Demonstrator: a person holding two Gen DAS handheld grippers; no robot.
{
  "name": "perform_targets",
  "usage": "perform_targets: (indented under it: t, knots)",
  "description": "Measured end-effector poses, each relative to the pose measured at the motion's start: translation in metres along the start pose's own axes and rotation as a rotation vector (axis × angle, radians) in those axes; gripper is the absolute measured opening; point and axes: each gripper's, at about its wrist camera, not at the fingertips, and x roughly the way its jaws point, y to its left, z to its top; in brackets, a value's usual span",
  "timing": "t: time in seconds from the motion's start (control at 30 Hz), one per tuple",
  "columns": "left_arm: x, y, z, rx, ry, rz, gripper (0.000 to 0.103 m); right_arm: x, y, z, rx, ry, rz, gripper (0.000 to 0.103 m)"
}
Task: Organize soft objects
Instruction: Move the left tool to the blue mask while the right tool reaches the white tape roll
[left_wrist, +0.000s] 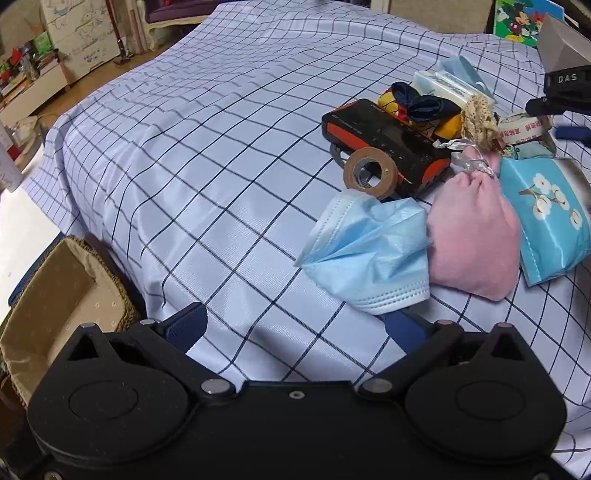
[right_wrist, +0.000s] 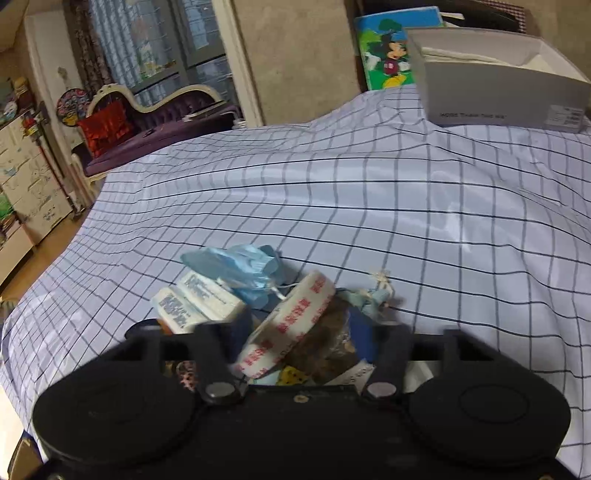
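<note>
Left gripper (left_wrist: 295, 330) hung low over the checked cloth (left_wrist: 207, 177), fingers spread wide, nothing between them; the right-hand finger tip (left_wrist: 400, 325) sat just under the edge of the blue face mask (left_wrist: 369, 251). A fabric-lined basket (left_wrist: 62, 295) stood at the near left, off the cloth edge. Pink drawstring pouch (left_wrist: 472, 236) lay touching the mask, with a blue flowered tissue pack (left_wrist: 550, 218) against its far side. Behind them: a brown tape roll (left_wrist: 369, 171) leaning on a black-and-orange device (left_wrist: 388, 147), then dark ribbons, a yellow item and a second mask in a heap. Right gripper (right_wrist: 299, 343) stood over that heap with a white printed tape roll (right_wrist: 291, 321) between its fingers; whether it gripped the roll I could not tell, as the frame was blurred. A grey open box (right_wrist: 498, 92) sat at the far end of the cloth. Risks, as judged: the mask is thin and limp, so a shallow pinch could catch only a loop, or snag the cloth too. The pouch touching it might get dragged along. Hard items mixed in the pile could be taken for soft ones.
</note>
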Motion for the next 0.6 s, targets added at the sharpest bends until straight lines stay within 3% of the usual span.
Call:
perform_targets:
  t: [0.3, 0.53, 0.6]
  knots:
    - [0.005, -0.002, 0.005, 0.053, -0.026, -0.069, 0.099, -0.02, -0.005, -0.002, 0.036, -0.076, 0.109, 0.024]
    - [0.013, -0.002, 0.007, 0.044, -0.008, -0.096, 0.099, -0.02, -0.033, 0.004, 0.164, -0.09, 0.063, 0.024]
    - [0.014, -0.001, 0.008, 0.042, -0.005, -0.1, 0.099, -0.019, -0.042, 0.006, 0.186, -0.103, -0.041, 0.03]
